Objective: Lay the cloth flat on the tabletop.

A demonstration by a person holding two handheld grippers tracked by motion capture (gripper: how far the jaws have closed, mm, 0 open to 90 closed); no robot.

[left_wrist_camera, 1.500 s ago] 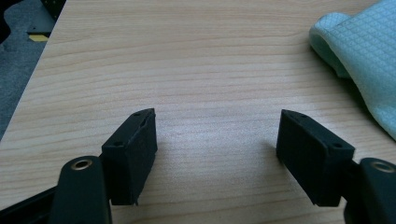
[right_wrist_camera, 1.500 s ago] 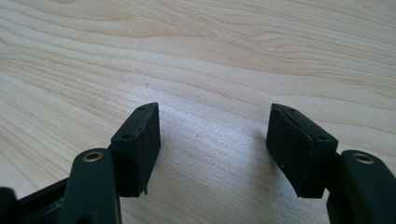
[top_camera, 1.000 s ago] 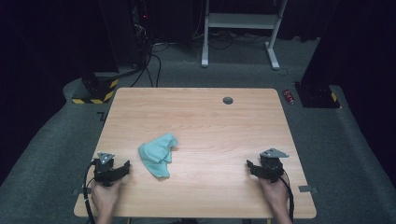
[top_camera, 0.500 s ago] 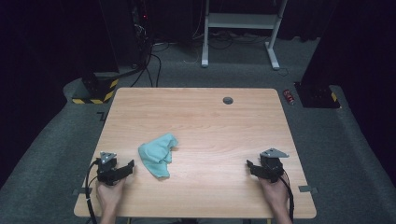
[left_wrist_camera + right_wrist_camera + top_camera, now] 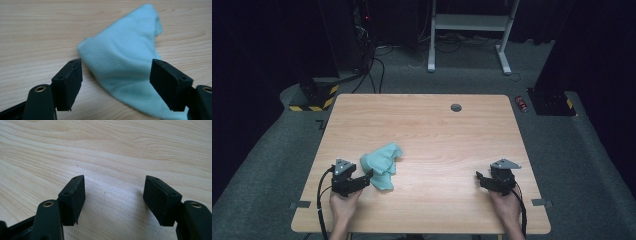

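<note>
at the near left, the left gripper straddles the teal cloth, jaws spread for pinching; the right gripper rests apart, jaws spread, empty.

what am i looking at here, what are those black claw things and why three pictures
A person sits at a wooden table holding a two-jaw gripper in each hand. The high view looks down from above: the left gripper is beside a crumpled teal cloth, the right gripper over bare wood. The other two pictures come from cameras riding on each gripper, looking along its black jaws. The left one shows open jaws with the cloth between them, not yet gripped. The right one shows open jaws over the table. Nothing is held.
</note>
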